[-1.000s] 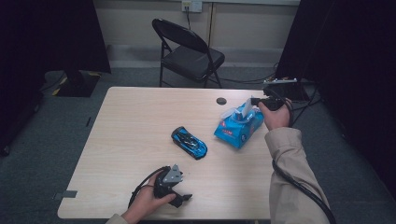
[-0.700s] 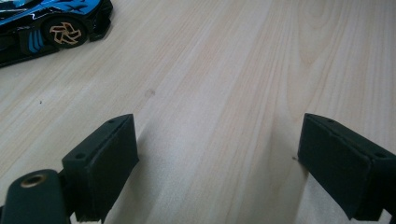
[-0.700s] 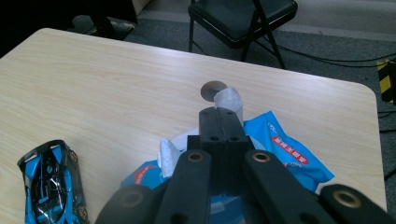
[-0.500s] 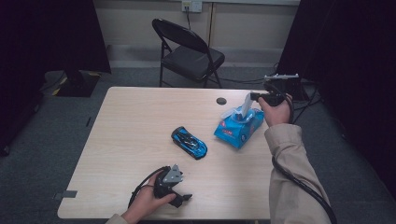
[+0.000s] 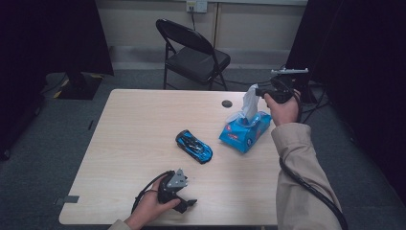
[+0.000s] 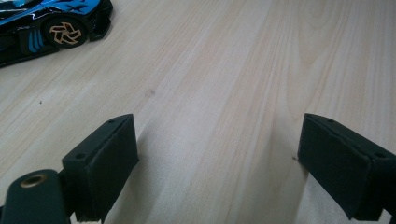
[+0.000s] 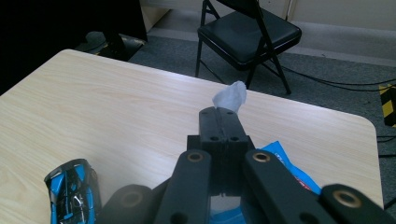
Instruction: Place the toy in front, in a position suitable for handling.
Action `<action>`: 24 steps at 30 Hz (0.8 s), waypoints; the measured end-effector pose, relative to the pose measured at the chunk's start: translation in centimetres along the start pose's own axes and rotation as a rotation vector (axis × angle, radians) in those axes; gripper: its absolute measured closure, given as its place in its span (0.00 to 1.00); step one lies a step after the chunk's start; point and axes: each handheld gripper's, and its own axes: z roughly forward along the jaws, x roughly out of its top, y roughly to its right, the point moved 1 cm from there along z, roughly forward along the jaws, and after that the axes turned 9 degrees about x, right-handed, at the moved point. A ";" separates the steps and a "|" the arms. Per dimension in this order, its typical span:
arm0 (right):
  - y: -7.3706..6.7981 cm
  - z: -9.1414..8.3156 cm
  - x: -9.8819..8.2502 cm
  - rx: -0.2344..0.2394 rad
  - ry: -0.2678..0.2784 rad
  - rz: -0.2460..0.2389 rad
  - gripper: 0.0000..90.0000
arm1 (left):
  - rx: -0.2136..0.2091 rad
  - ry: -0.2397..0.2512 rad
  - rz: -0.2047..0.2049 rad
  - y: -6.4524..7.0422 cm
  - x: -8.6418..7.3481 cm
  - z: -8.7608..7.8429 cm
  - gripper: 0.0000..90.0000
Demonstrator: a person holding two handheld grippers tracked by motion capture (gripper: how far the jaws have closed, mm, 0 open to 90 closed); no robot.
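Observation:
A blue pack of wipes (image 5: pixel 245 132) lies on the right side of the light wood table (image 5: pixel 143 124). A white wipe (image 5: pixel 249 103) stretches up out of it, and my right gripper (image 5: pixel 261 90) is shut on its top end above the pack. In the right gripper view the closed jaws pinch the wipe (image 7: pixel 230 96), with the pack (image 7: pixel 285 163) below. A blue and black toy car (image 5: pixel 193 146) sits mid-table and shows as a toy car (image 7: pixel 74 189) at lower left and a toy car (image 6: pixel 44 23) at upper left. My left gripper (image 5: pixel 187 203) rests open near the front edge, fingers (image 6: pixel 105 161) wide apart over bare wood.
A black folding chair (image 5: pixel 194 50) stands behind the table. A small dark round disc (image 5: pixel 227 103) lies near the table's far edge. Cables trail from both grippers and across the floor at right. Dark curtains flank both sides.
My right gripper has risen up and to the right, drawing the white wipe farther out of the pack. The left gripper and the car have stayed put.

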 end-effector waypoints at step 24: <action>-3.1 -1.2 1.0 0.082 0.036 -0.052 1.00 | 0.001 -0.007 0.002 0.0 0.0 0.0 0.12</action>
